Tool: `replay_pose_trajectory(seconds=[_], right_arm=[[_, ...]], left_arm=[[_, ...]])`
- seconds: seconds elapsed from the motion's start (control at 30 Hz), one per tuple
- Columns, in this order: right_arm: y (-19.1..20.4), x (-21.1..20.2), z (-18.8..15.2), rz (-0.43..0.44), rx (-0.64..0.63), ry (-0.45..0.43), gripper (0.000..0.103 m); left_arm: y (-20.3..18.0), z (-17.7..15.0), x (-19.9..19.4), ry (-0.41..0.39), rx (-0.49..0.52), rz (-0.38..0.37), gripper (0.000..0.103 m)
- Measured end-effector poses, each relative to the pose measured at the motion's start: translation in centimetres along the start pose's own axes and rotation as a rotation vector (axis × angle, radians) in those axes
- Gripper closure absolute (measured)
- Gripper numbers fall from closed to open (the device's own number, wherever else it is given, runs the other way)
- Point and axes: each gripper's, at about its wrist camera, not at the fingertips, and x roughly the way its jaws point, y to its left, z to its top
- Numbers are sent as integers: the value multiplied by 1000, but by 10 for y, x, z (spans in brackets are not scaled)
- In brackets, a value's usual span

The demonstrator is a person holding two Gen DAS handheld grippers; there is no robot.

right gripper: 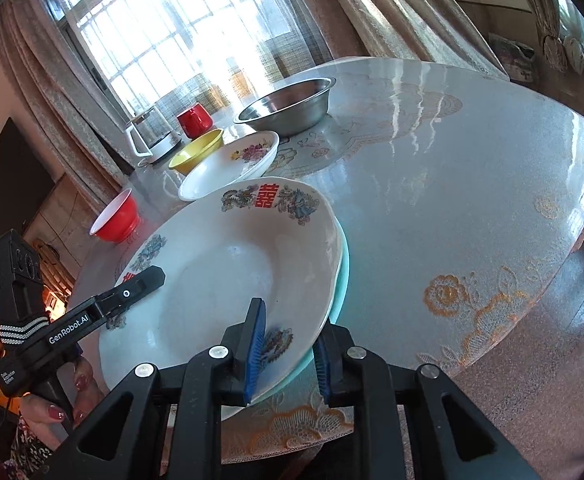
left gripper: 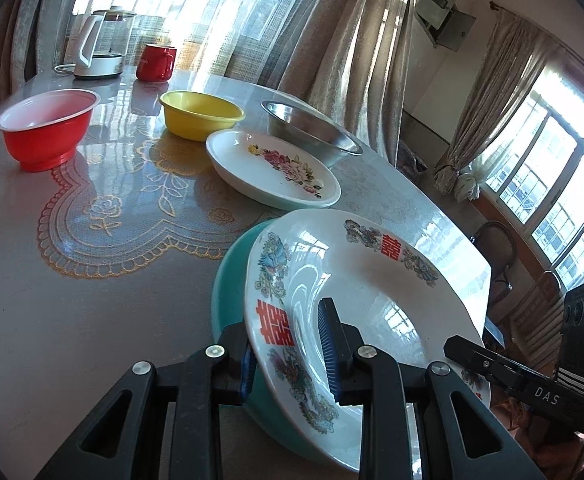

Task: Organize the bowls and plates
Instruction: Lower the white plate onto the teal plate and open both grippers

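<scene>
A white plate with red characters and bird patterns [left gripper: 356,280] [right gripper: 220,264] lies on a teal plate [left gripper: 228,280] [right gripper: 342,280] at the table's near edge. My left gripper [left gripper: 290,354] is shut on the two stacked plates at one rim. My right gripper [right gripper: 288,350] is shut on the same two plates at the opposite rim. Further back stand a white flower plate [left gripper: 272,168] [right gripper: 228,164], a yellow bowl [left gripper: 200,114] [right gripper: 196,150], a red bowl [left gripper: 46,128] [right gripper: 116,216] and a steel bowl [left gripper: 312,128] [right gripper: 288,104].
A glass kettle [left gripper: 100,44] [right gripper: 150,132] and a red mug [left gripper: 156,62] [right gripper: 194,120] stand at the far side near the curtains. The round table [left gripper: 92,300] [right gripper: 452,180] has a glossy lace-pattern cover. Chairs [left gripper: 532,300] stand beyond its edge.
</scene>
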Motion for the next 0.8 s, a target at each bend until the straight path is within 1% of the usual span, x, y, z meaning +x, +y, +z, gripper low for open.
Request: replay_pose_trajectory(seconds=[0.23,0.37,0.6,0.8], right_arm=[[2,5,-1,-15,-7,-8,82],[3,8,0,-26,-8,-13,82],[1,11,3,-46,-3,-33,81],[2,10,1,-48,12,-36,80]], left_arm=[[5,-6,-16,-45,13,18,75],[3,-6,-15,-38,16,26,75],[2,-3,-6,-10,9,15,75],[0,-5,-7,-13,18,20,75]])
